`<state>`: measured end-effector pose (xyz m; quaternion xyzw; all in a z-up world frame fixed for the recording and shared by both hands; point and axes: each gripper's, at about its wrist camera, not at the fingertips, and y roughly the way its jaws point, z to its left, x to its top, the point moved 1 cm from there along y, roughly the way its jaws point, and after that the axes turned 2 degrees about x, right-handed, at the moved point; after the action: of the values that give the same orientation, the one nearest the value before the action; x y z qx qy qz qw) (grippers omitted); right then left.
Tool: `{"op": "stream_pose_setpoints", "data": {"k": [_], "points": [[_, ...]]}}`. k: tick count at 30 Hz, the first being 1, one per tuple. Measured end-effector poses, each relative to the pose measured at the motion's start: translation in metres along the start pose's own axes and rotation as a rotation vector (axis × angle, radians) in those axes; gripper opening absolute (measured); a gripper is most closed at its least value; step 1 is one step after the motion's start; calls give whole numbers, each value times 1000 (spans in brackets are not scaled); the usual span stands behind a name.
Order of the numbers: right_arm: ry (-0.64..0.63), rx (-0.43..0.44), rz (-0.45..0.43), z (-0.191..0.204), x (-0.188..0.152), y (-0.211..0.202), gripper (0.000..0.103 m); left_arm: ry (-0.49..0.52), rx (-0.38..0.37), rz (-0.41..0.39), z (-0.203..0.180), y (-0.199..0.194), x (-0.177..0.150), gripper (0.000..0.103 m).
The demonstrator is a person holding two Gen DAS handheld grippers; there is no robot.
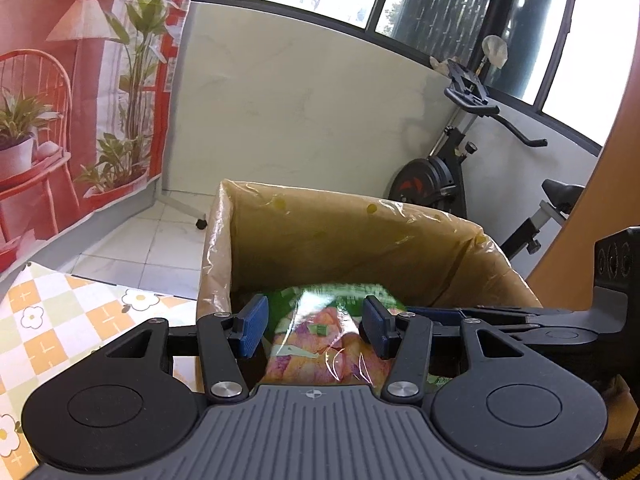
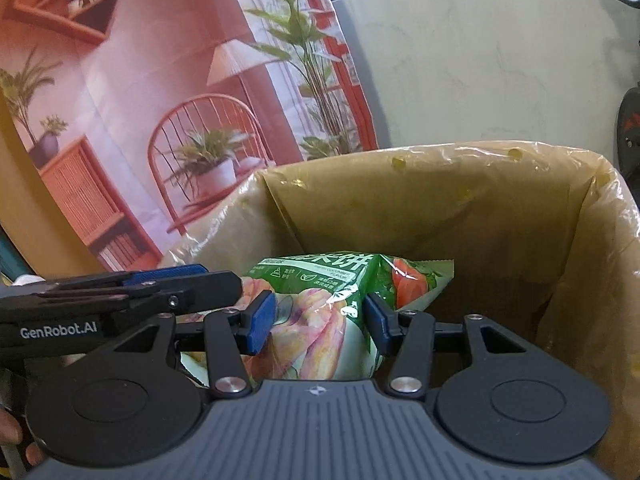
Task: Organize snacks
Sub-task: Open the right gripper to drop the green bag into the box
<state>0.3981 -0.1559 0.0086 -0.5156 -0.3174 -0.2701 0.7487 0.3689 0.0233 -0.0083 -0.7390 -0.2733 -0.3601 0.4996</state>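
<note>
Over the lined cardboard box [image 2: 440,216], both grippers pinch one green snack bag [image 2: 320,312]: the right gripper [image 2: 320,322] grips it at six o'clock, the left gripper [image 1: 316,326] likewise. Uneven release could snag the bag on the thin plastic liner [image 2: 600,232].

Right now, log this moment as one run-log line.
left gripper: shut on green snack bag | right gripper: shut on it | bag: over plastic-lined cardboard box
</note>
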Motion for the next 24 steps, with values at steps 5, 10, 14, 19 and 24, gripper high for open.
{"op": "stream_pose_setpoints", "data": {"k": [5, 10, 14, 19, 24], "points": [[2, -60, 44, 3, -3, 3, 59, -8, 17, -12, 2, -8, 0, 55], [-4, -80, 9, 6, -4, -9, 62, -4, 36, -26, 1, -21, 1, 55], [0, -67, -21, 11, -8, -26, 62, 5, 49, -44, 1, -37, 1, 55], [-8, -57, -76, 22, -15, -56, 62, 27, 66, -54, 1, -60, -2, 55], [-43, -57, -139, 35, -22, -91, 62, 48, 80, -70, 5, -90, -4, 55]]}}
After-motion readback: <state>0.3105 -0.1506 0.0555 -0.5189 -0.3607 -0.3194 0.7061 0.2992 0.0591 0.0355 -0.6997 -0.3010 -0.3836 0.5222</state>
